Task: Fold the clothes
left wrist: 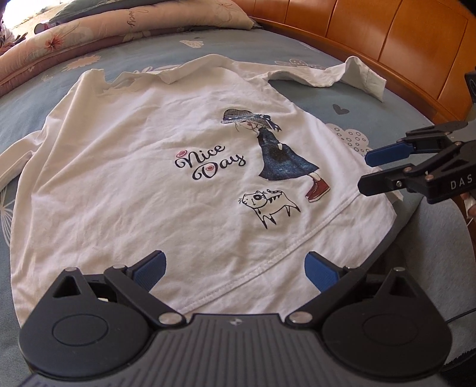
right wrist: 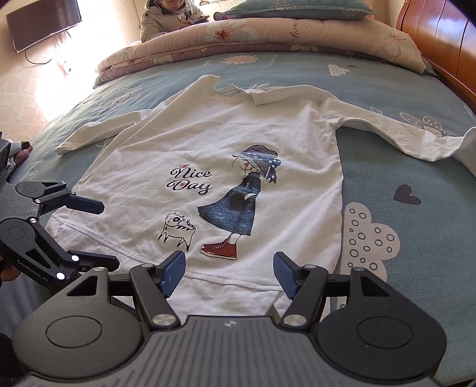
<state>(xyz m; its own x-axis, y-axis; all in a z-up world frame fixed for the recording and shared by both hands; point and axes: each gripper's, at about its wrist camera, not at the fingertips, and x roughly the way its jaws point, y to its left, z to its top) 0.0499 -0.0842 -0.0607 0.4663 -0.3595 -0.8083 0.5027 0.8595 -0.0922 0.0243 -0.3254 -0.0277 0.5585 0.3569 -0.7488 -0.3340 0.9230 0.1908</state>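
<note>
A white long-sleeved shirt (left wrist: 134, 190) with a "Nice Day" print, a girl and a cat lies flat, front up, on the bed; it also shows in the right wrist view (right wrist: 226, 140). Its sleeves spread out to both sides. My left gripper (left wrist: 235, 272) is open and empty just above the shirt's hem; it shows at the left in the right wrist view (right wrist: 107, 233). My right gripper (right wrist: 229, 275) is open and empty over the hem's right corner; it shows at the right in the left wrist view (left wrist: 364, 171).
The bed has a blue patterned sheet (right wrist: 401, 238). A folded floral quilt (right wrist: 238, 35) and a pillow (right wrist: 297, 9) lie at the far end. A wooden headboard (left wrist: 401, 38) runs along the right. A person (right wrist: 169, 18) sits beyond the quilt, and a TV (right wrist: 41, 20) hangs on the wall.
</note>
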